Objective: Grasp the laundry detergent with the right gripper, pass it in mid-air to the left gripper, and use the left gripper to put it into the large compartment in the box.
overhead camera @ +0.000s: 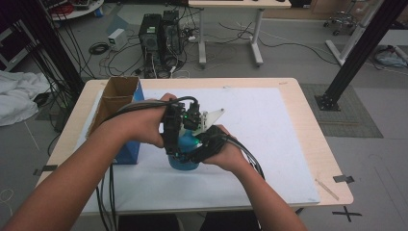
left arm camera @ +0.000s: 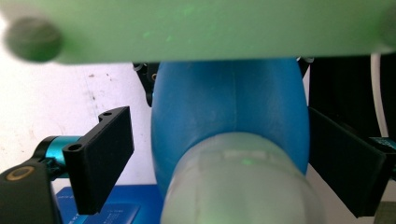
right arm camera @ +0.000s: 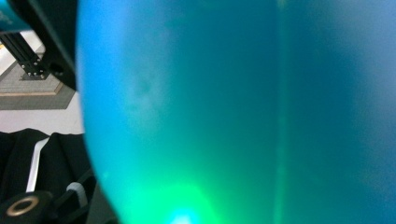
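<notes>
the blue bottle (overhead camera: 184,155) stands upright on the table (overhead camera: 298,110) near its front middle, gripped low on its body by the right hand-held gripper (overhead camera: 199,147). the left hand-held gripper (overhead camera: 174,134) comes down from above along the bottle's upright axis, its jaws open and straddling the pale cap (left arm camera: 243,186) without pressing it.

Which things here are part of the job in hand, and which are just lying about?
In the job:
- blue bottle, clear cap toward the left gripper's camera
- left hand-held gripper, jaws open either side of the bottle
- right hand-held gripper, shut on the bottle

Lying about:
- cardboard box at the table's left
- white mat
- computer towers on the floor
</notes>
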A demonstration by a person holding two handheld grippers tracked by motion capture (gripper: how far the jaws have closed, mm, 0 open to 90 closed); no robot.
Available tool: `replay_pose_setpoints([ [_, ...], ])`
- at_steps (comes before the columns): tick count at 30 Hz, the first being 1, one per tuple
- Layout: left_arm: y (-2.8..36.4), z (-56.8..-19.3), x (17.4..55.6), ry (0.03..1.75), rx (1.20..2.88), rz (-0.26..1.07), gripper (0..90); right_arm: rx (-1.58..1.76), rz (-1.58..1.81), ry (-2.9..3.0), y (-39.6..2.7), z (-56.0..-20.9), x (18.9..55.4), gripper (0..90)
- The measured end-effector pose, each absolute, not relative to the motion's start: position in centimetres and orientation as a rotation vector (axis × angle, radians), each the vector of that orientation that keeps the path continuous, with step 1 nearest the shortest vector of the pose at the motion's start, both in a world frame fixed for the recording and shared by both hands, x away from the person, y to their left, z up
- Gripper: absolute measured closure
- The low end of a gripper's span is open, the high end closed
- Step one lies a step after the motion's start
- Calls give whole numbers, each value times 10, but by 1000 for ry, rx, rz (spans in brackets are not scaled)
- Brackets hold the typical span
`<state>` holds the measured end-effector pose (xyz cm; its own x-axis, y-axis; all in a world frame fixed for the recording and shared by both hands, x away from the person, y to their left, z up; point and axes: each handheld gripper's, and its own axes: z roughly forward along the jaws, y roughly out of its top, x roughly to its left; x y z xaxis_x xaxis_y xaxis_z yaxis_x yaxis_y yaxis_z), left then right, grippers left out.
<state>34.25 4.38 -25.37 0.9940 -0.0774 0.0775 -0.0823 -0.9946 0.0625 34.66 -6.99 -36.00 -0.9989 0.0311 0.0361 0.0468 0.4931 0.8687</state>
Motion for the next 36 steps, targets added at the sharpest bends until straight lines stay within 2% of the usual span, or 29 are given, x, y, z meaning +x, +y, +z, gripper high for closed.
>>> replay_pose_setpoints([
  [6, 44, -254, 343, -122, 3073, 112, 115, -71, -1576, -2698, -70, -360, 347, 464],
  [8, 44, -255, 343, -121, 3077, 110, 156, -70, -1584, -2704, -70, -360, 347, 464],
  [12, 45, -254, 343, -128, 3070, 118, 157, -71, -1583, -2700, -70, -359, 347, 464],
  [14, 45, -253, 344, -125, 3063, 112, 199, -71, -1587, -2706, -70, -360, 347, 464],
  [19, 47, -252, 344, -123, 3063, 111, 222, -75, -1585, -2699, -70, -359, 346, 464],
  [36, 45, -253, 344, -145, 3058, 103, 269, -77, -1591, -2694, -70, -358, 347, 464],
])
